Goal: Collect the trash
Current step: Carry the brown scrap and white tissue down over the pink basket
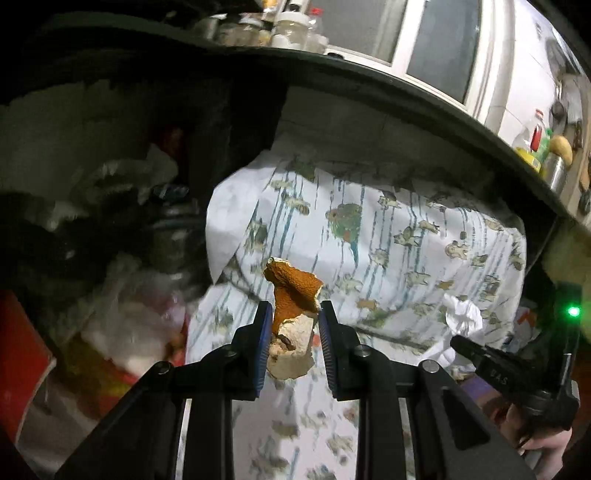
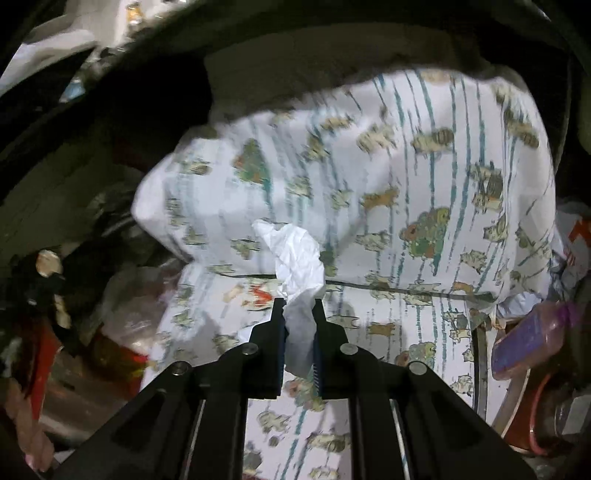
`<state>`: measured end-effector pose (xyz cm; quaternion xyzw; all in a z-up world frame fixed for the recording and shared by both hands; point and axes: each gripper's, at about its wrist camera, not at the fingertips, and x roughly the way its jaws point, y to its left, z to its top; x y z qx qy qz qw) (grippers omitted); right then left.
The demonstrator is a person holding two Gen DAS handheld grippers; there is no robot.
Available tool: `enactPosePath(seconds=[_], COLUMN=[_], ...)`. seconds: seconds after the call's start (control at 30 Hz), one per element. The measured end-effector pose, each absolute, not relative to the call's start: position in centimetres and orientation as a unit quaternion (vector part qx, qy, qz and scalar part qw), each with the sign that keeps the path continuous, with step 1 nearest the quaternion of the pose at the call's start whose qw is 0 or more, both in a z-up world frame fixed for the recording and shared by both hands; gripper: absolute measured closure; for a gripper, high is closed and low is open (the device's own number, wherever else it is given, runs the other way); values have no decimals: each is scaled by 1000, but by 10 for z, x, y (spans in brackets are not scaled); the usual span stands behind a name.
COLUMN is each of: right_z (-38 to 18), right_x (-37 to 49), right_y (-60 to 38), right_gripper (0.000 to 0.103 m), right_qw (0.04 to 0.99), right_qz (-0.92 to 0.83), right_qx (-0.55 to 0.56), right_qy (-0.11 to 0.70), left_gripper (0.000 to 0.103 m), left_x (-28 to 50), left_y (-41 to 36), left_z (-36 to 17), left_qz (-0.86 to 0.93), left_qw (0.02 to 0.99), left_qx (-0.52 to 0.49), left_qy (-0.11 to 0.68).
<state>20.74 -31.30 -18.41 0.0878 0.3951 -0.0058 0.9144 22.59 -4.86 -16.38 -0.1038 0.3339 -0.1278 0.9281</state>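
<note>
A piece of orange peel (image 1: 291, 295) is clamped between the blue-padded jaws of the left gripper (image 1: 292, 314); its orange skin is turned upward and its pale pith faces down toward the camera. The peel is held above a white cloth printed with animals and blue stripes (image 1: 388, 240), which serves as the landmark here. A crumpled white tissue (image 2: 299, 266) is pinched between the nearly closed jaws of the right gripper (image 2: 298, 306), also above that cloth, near its middle fold. In the left wrist view the same tissue is seen to the right of the peel, over the cloth's right part, with the right gripper's black body and a green light beside it. Left of the cloth, blurred bags and a red object (image 1: 22, 354) are seen in shadow. Beyond the cloth's far edge a dark counter rim (image 1: 406, 92) is seen, with jars (image 1: 291, 29) standing on it.
</note>
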Motion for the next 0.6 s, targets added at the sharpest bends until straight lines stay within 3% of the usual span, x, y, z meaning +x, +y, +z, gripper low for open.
enactPosePath(seconds=[0.23, 0.4, 0.6], right_z=[-158, -168, -193], right_x=[137, 95, 63], right_y=[-296, -284, -265], right_gripper=[91, 91, 91], right_qw=[922, 917, 906], right_qz=[26, 45, 63], right_qx=[100, 118, 113], right_qy=[372, 379, 403], left_gripper=[76, 76, 76], left_x=[165, 119, 91], left_y=[-32, -26, -34], left_z=[-147, -156, -159], left_qz=[-147, -168, -162], left_qw=[930, 916, 925], left_qx=[-87, -77, -40], left_qy=[325, 357, 341])
